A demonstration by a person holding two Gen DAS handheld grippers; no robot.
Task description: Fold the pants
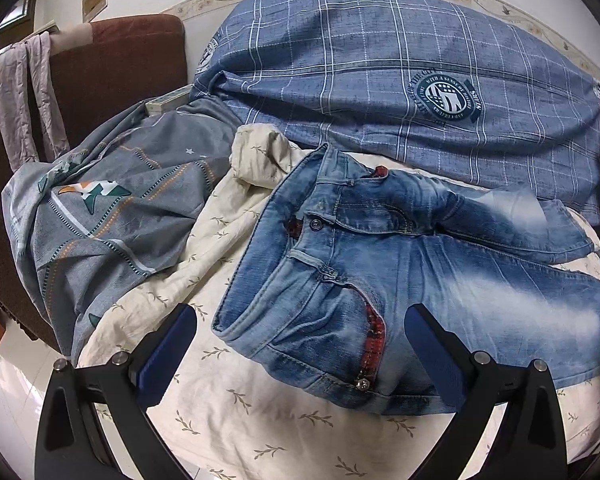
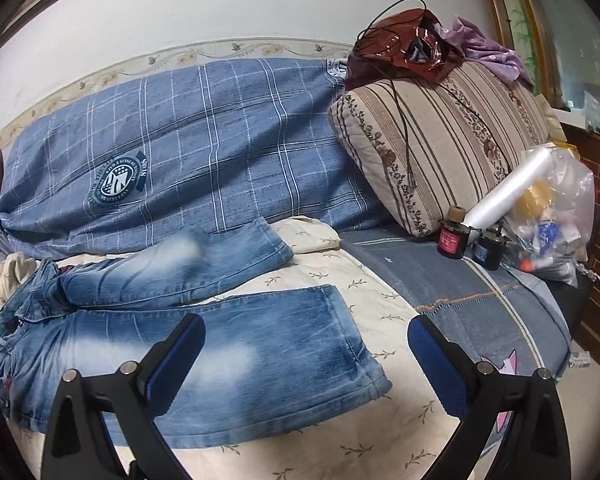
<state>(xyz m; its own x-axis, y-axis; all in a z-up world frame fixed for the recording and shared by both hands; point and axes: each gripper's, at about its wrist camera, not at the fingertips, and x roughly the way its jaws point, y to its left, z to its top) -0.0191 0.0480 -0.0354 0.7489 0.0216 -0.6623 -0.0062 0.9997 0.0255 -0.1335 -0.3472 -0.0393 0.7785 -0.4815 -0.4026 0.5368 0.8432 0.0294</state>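
Note:
Faded blue jeans (image 1: 340,264) lie spread on a cream leaf-print sheet (image 1: 236,404), waist to the left, both legs running right. My left gripper (image 1: 300,344) is open and empty, hovering over the waistband and front pocket with red plaid trim. In the right wrist view the jeans (image 2: 204,344) show both legs apart, the near leg's hem close to me. My right gripper (image 2: 306,356) is open and empty above that near leg's hem end.
A blue checked quilt (image 2: 204,148) lies behind the jeans. A grey patterned cover (image 1: 112,208) is bunched at left by a brown chair (image 1: 112,64). A striped pillow (image 2: 432,140), two small bottles (image 2: 454,236) and a plastic bag (image 2: 552,216) sit at right.

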